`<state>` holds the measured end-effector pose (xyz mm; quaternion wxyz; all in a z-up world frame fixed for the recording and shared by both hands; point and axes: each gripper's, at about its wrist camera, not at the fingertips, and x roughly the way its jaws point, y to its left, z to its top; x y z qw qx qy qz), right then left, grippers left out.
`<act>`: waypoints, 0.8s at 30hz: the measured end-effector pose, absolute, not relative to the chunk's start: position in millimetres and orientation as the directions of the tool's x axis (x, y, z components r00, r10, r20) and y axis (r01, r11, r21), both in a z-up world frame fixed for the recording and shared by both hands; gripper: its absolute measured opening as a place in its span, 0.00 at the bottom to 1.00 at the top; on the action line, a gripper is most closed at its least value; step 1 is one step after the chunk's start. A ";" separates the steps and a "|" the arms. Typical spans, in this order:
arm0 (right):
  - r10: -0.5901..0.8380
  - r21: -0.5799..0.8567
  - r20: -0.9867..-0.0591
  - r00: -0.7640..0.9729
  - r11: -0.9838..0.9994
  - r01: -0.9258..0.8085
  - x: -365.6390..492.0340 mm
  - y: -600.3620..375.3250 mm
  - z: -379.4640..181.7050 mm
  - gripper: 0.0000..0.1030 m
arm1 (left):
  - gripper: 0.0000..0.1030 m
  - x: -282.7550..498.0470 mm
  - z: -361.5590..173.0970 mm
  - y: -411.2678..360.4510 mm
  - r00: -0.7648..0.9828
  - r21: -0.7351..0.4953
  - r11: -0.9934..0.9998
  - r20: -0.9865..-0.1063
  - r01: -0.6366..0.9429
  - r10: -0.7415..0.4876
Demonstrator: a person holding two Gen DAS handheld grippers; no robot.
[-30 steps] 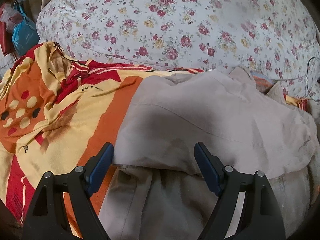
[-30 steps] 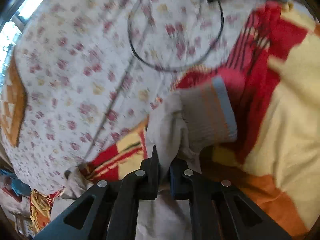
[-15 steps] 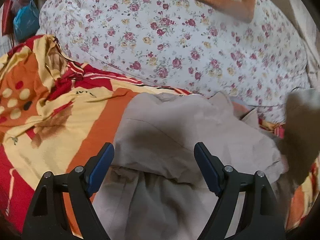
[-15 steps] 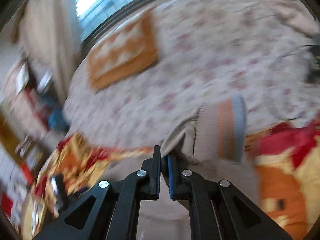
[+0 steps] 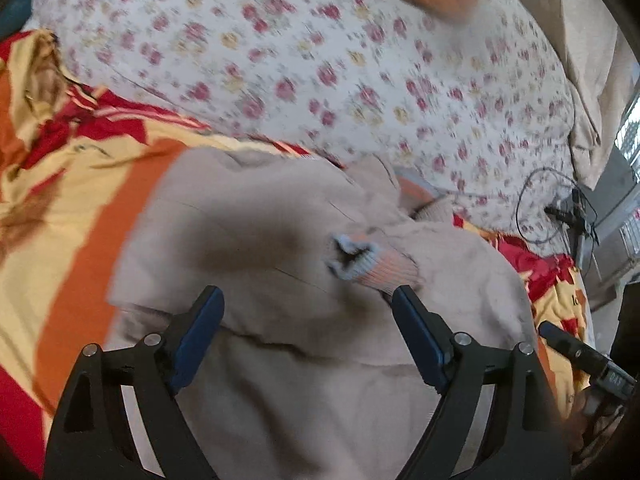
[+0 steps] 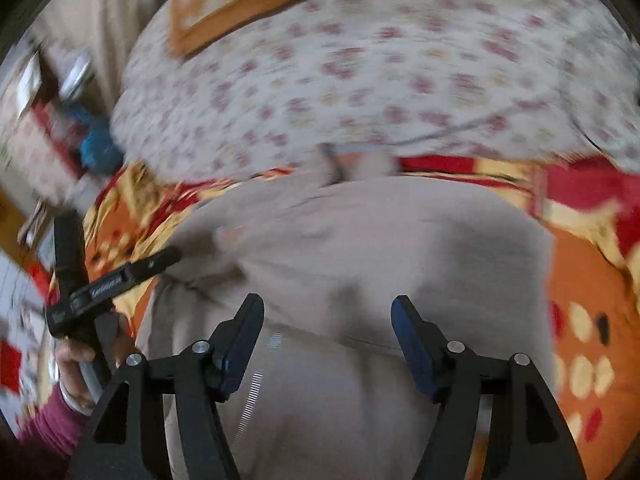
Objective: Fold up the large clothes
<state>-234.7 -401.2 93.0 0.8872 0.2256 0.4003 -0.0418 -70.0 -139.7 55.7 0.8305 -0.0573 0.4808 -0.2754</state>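
Left wrist view: both claws, left [image 5: 306, 336] and right [image 6: 326, 334], gape released over a soft, limp beige jacket [image 5: 280, 240], best gripped at its ribbed cuff [image 5: 372, 262].

A bed is seen, covered by a floral quilt [image 5: 320, 60] and an orange-red-yellow sheet [image 5: 72, 184]; daylight is let in through a window [image 5: 630, 128].

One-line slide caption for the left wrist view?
Open left tool above beige garment, striped cuff folded onto it, on orange bedspread.
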 end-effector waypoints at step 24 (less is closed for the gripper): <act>-0.044 0.405 -0.724 0.689 0.781 0.475 -312.6 -476.7 75.3 0.73 | 0.11 -59.0 163.1 -149.0 0.546 -0.312 0.846 -0.656 0.433 -0.521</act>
